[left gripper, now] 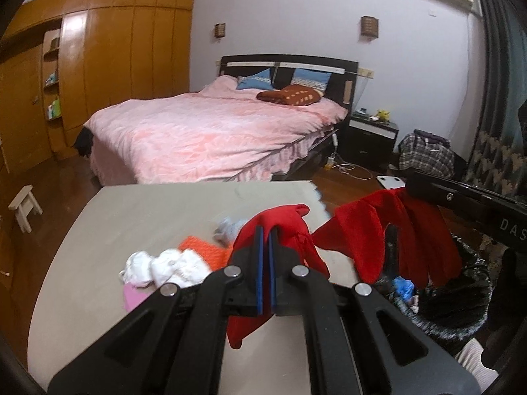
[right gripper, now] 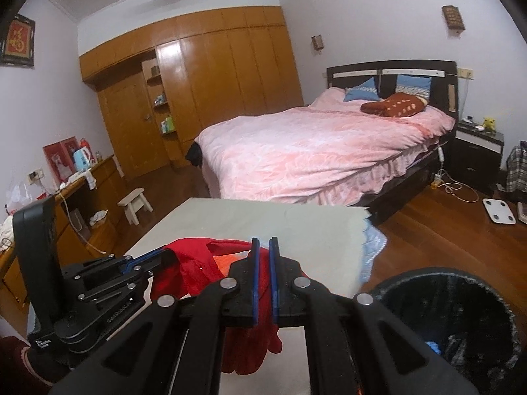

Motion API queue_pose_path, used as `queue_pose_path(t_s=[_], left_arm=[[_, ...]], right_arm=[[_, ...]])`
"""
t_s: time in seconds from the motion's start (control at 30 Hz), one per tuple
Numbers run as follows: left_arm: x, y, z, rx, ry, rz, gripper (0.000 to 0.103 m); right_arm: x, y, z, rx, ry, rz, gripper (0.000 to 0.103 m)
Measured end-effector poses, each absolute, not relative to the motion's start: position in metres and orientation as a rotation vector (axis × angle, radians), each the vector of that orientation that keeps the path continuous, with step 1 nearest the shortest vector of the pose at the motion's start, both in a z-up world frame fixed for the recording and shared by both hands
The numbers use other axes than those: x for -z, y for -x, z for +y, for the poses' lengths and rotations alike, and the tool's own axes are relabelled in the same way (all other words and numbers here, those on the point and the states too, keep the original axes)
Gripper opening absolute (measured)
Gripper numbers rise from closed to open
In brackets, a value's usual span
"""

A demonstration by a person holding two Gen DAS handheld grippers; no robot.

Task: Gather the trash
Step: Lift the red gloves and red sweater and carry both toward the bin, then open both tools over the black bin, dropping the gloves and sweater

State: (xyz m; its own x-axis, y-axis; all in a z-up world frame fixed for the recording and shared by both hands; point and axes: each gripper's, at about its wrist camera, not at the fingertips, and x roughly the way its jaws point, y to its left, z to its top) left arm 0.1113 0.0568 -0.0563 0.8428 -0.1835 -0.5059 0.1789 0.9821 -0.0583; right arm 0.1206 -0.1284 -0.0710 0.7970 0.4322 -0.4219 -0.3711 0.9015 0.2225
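A red cloth (left gripper: 369, 230) hangs stretched between my two grippers above the grey table (left gripper: 131, 217). My left gripper (left gripper: 266, 230) is shut on one end of it. My right gripper (left gripper: 411, 191) comes in from the right, shut on the other end, above the bin (left gripper: 461, 299) lined with a black bag. In the right wrist view my right gripper (right gripper: 263, 243) pinches the red cloth (right gripper: 194, 270), and my left gripper (right gripper: 168, 256) grips it from the left. The bin (right gripper: 461, 312) stands low on the right with bits of trash inside.
On the table lie a white crumpled tissue (left gripper: 164, 266), an orange cloth (left gripper: 204, 250), a pink piece (left gripper: 131, 296) and a blurred bluish wad (left gripper: 227, 227). A pink-covered bed (left gripper: 214, 131) stands beyond the table, a small white stool (left gripper: 24, 207) on the wooden floor at left.
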Motion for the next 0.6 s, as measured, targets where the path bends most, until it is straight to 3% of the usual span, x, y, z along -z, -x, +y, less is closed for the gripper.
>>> queue_pose_path(t_s=[0.6], left_arm=[[0.036,-0.126,-0.083,0.426,-0.044,0.479,0.002]], right_arm=[[0.06,-0.093,-0.268,-0.152,-0.138,0.458,0.005]])
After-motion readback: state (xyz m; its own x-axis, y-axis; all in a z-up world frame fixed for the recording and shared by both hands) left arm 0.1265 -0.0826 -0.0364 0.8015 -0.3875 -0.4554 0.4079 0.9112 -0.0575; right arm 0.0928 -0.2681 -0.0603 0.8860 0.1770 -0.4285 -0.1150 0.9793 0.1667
